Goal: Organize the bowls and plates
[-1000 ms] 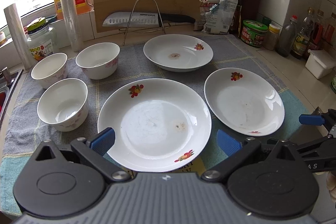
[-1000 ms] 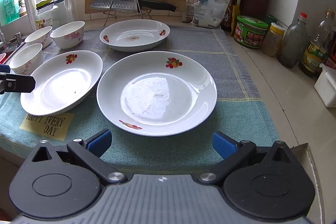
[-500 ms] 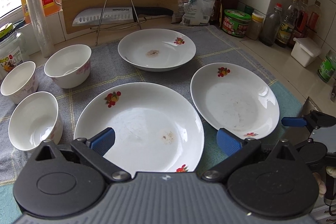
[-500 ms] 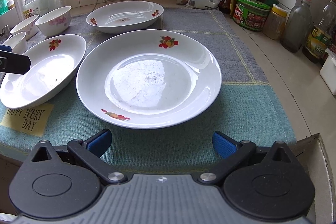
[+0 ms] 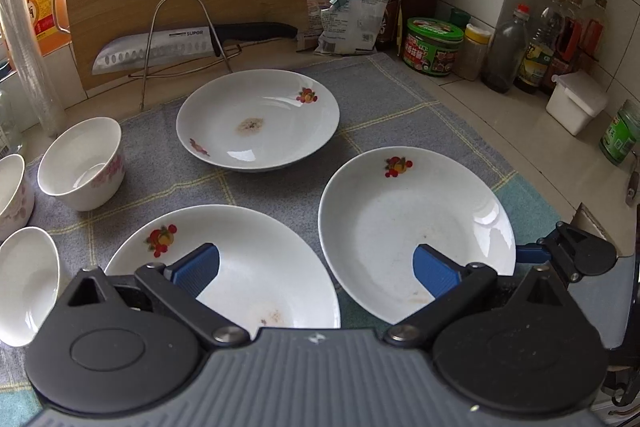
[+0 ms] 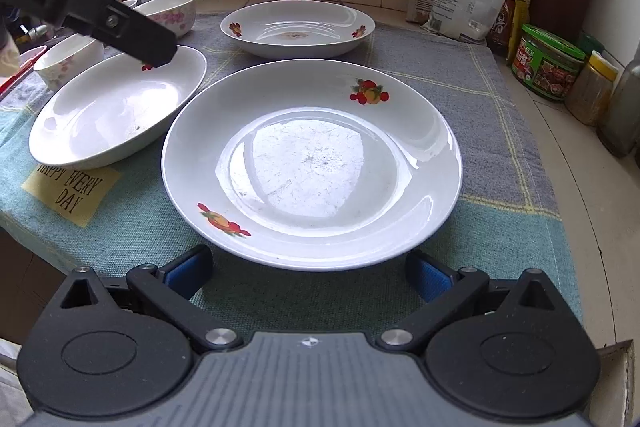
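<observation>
Beside plate, yellow note (right view only)

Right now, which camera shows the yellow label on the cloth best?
The right wrist view. The yellow label lies in full sight there, beside the near-left plate, and its words can be read. The left wrist view does not show it.

Bare towel right of the plates; jars along its far edge.
</observation>
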`<state>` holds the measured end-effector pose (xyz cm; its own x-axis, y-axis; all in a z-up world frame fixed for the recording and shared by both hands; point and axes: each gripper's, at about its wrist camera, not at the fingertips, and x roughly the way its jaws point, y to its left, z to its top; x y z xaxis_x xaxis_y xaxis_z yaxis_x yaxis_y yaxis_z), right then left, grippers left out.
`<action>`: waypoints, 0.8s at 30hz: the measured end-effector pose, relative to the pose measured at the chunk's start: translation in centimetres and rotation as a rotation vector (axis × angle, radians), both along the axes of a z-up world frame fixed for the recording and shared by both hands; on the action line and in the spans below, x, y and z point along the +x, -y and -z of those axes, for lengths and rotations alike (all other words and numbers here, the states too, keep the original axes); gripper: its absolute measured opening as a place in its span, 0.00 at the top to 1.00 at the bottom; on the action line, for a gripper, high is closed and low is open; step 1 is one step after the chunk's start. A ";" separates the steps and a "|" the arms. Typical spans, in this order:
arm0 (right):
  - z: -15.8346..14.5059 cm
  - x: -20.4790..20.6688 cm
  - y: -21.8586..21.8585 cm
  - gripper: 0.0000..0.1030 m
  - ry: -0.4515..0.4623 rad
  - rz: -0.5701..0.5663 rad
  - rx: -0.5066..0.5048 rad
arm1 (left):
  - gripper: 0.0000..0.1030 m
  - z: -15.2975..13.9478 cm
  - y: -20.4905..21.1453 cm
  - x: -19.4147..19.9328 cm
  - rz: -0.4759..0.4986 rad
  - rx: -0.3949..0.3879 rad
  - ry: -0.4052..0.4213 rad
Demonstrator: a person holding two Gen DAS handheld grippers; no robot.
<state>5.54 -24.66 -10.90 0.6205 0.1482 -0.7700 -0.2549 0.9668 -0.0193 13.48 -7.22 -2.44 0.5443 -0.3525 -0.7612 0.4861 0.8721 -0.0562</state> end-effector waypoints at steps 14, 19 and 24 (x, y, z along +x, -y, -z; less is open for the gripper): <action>-0.1 0.4 0.4 0.00 -0.014 -0.082 -0.008 | 0.01 2.5 6.0 5.8 0.115 0.027 -0.125; 0.0 0.2 0.4 0.00 -0.011 -0.070 -0.006 | 0.01 4.2 7.1 7.7 0.192 0.043 -0.186; -0.1 0.2 0.4 0.00 -0.011 -0.063 -0.005 | 0.01 5.4 8.1 9.1 0.272 0.056 -0.241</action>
<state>5.76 -25.06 -10.84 0.6019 0.1827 -0.7774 -0.3154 0.9487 -0.0213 22.56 -15.35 -7.84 0.2391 -0.4137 -0.8784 0.6792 0.7178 -0.1532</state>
